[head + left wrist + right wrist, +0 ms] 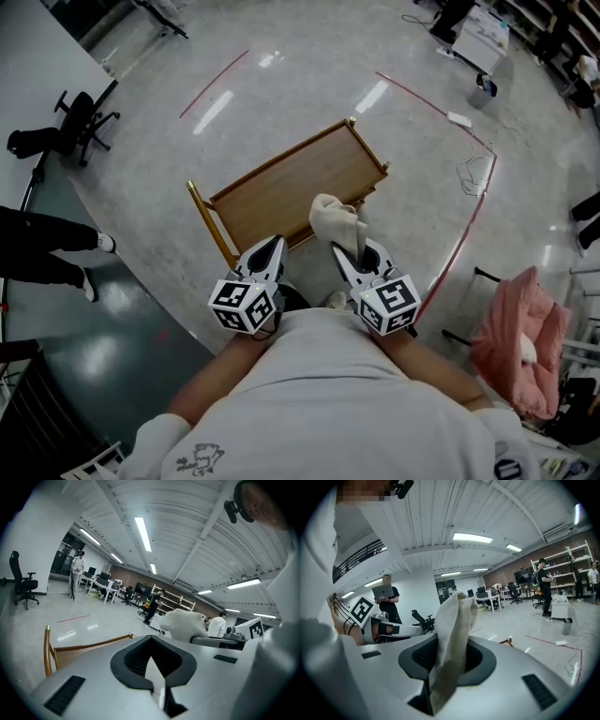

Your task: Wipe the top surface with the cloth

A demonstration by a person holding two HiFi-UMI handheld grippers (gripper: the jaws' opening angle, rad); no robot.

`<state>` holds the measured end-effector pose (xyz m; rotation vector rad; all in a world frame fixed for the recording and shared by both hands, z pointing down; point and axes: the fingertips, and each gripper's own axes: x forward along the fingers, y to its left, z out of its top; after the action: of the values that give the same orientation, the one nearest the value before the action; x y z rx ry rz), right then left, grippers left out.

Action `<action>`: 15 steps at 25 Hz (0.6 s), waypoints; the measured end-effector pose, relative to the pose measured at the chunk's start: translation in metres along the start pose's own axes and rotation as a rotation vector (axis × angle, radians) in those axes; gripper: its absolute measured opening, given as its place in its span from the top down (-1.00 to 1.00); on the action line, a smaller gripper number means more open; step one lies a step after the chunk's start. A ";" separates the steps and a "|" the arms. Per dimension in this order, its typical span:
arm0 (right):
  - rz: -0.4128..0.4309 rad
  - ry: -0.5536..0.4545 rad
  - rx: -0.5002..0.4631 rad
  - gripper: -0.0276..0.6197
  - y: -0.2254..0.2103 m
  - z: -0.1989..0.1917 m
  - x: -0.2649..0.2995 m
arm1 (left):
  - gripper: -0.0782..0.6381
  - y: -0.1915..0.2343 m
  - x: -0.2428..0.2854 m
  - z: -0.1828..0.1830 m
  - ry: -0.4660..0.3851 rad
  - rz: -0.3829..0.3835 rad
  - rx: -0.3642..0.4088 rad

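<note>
**Right hand-held gripper (351, 248) clamped on the cloth (335, 218), no wiping yet**

We've got the cloth pinched low so its loose end stands free, ready to drag. It's up in the air over the near edge of the wooden desk (281, 187), apparently not touching. Our left hand-held gripper (272, 246) sits alongside, closed on nothing.

crumpled cream cloth (334, 221), brown wooden top (286, 183)
</note>
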<state>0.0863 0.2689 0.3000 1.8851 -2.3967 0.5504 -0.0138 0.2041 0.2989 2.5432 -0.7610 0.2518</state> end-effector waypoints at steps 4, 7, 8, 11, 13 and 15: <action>0.021 0.025 0.008 0.61 -0.006 0.002 0.017 | 0.76 0.011 0.013 0.009 0.001 0.011 -0.012; 0.033 0.046 0.011 0.61 -0.014 0.008 0.034 | 0.76 0.023 0.029 0.016 0.004 0.006 -0.036; 0.032 0.051 0.007 0.61 -0.018 0.009 0.040 | 0.76 0.027 0.035 0.020 -0.002 0.001 -0.042; 0.023 0.058 0.007 0.61 -0.038 0.015 0.063 | 0.76 0.041 0.056 0.033 -0.024 -0.012 -0.050; 0.006 0.060 0.024 0.62 -0.052 0.021 0.084 | 0.76 0.056 0.070 0.043 -0.022 -0.018 -0.057; -0.006 0.067 0.022 0.62 -0.060 0.030 0.107 | 0.76 0.075 0.079 0.056 -0.017 -0.022 -0.066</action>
<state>0.1205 0.1482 0.3139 1.8503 -2.3524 0.6316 0.0122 0.0841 0.3029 2.4932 -0.7349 0.1944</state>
